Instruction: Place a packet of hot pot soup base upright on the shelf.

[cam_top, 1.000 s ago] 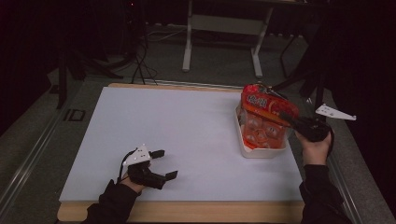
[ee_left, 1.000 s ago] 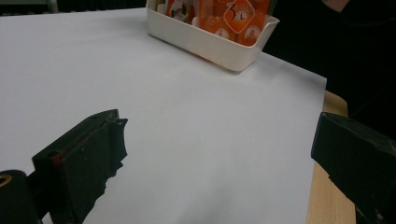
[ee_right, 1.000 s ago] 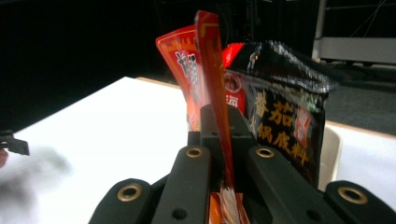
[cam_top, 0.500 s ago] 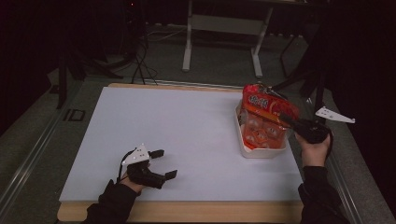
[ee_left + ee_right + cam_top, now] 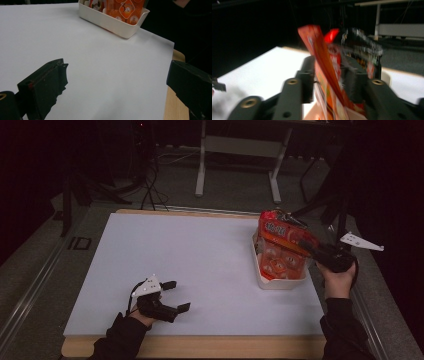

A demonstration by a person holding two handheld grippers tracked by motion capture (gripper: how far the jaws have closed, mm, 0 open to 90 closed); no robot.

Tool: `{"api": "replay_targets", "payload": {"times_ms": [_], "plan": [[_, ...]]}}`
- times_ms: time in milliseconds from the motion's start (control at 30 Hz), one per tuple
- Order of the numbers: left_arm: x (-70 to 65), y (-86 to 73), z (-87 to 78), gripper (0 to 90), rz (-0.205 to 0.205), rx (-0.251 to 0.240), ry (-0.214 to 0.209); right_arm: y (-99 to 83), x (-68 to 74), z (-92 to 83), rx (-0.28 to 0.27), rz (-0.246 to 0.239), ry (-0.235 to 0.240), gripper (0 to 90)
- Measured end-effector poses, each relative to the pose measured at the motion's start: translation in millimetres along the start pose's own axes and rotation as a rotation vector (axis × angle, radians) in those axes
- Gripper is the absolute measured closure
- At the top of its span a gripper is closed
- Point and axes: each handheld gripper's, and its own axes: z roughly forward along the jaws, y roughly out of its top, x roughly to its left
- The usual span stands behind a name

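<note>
A red-orange snack bag (image 5: 282,232) stands tilted in a white tray (image 5: 280,284) at the table's right side, over several orange packs. My right gripper (image 5: 306,246) reaches in from the right at the bag's upper part. In the right gripper view the bag (image 5: 322,55) stands edge-on between the jaws of the right gripper (image 5: 328,72). Those jaws have just been opening and stand apart from the bag's sides. My left gripper (image 5: 176,296) rests near the table's front left, open with nothing between its jaws. The left gripper (image 5: 117,75) faces the tray (image 5: 112,23).
The white table sheet (image 5: 190,255) stretches bare between the two hands. A wooden table edge (image 5: 210,346) runs along the front. Dark floor, cables and a metal stand (image 5: 237,165) lie beyond the far edge.
</note>
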Motion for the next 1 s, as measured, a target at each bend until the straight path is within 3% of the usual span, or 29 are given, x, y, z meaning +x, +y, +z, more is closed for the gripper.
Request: {"api": "replay_targets", "payload": {"times_ms": [200,333,433,567,600,867,1000], "plan": [[-0.6,0.2,0.0,2.6,0.000,-0.001,-0.001,25.8,14.8,-10.2,-0.058,-0.033,-0.008,37.2],[-0.6,0.3,-0.3,2.5,0.002,-0.002,-0.002,35.5,25.6,-12.5,-0.072,-0.057,-0.010,29.8],[-1.0,0.3,-0.4,2.5,0.003,-0.001,-0.002,44.0,41.2,-11.4,-0.085,-0.073,-0.008,19.8],[-1.7,0.5,-0.6,2.5,0.005,-0.002,-0.003,46.2,50.4,-8.3,-0.072,-0.075,0.014,15.3],[-1.9,0.5,-0.7,2.5,0.005,-0.002,-0.003,45.8,55.9,-6.8,-0.080,-0.070,0.042,14.2],[-2.7,0.1,-1.2,2.5,0.005,-0.002,-0.006,37.1,85.9,-2.0,-0.069,-0.097,0.108,13.6],[-2.6,0.0,-1.1,2.5,0.004,0.000,-0.007,32.3,93.3,1.2,-0.058,-0.094,0.130,13.5]]}}
